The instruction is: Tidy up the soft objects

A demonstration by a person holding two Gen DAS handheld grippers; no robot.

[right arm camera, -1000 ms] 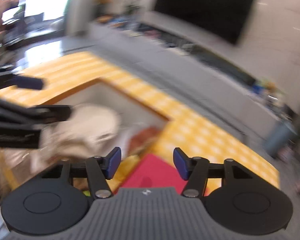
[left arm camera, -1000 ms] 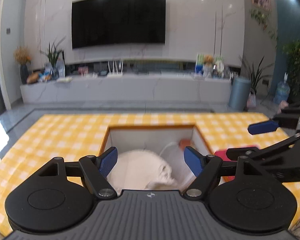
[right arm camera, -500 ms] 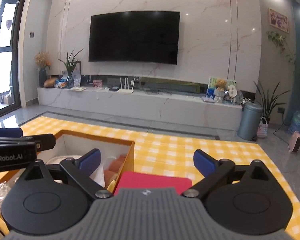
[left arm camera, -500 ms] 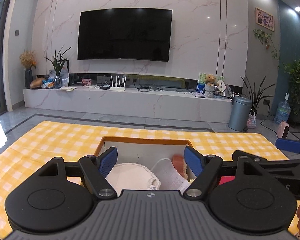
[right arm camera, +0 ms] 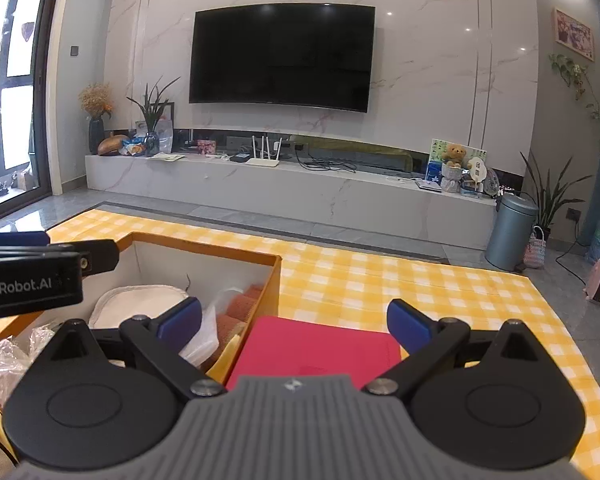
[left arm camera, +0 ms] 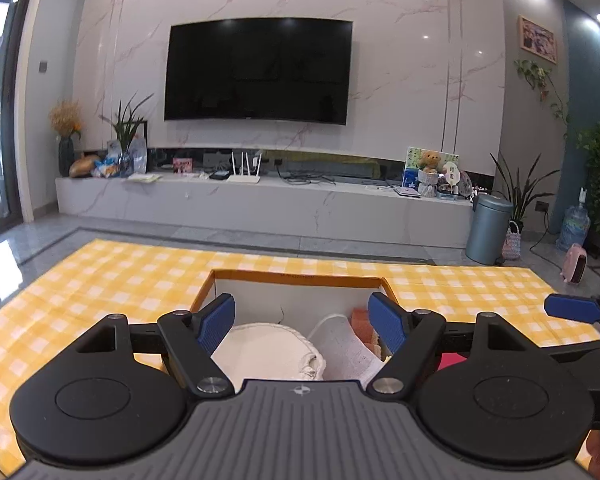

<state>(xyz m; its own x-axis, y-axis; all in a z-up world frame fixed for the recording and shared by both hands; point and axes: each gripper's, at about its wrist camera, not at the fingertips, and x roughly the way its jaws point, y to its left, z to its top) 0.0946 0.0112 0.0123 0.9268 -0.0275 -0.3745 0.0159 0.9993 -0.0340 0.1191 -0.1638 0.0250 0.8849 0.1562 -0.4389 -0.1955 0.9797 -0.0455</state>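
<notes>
An open orange-rimmed box sits on the yellow checked tablecloth. Inside lie a white round soft pad, a clear plastic bag and orange-brown sponges. A red flat cloth lies right of the box. My left gripper is open and empty above the box. My right gripper is open wide and empty above the red cloth.
Crumpled clear plastic lies at the box's near left. Beyond the table are a grey floor, a marble TV bench, a wall TV and a grey bin. The right gripper's finger shows in the left wrist view.
Both grippers have lifted and levelled out, facing the TV wall. The right gripper's jaws have opened wider over the red cloth. The left gripper stays open over the box.
</notes>
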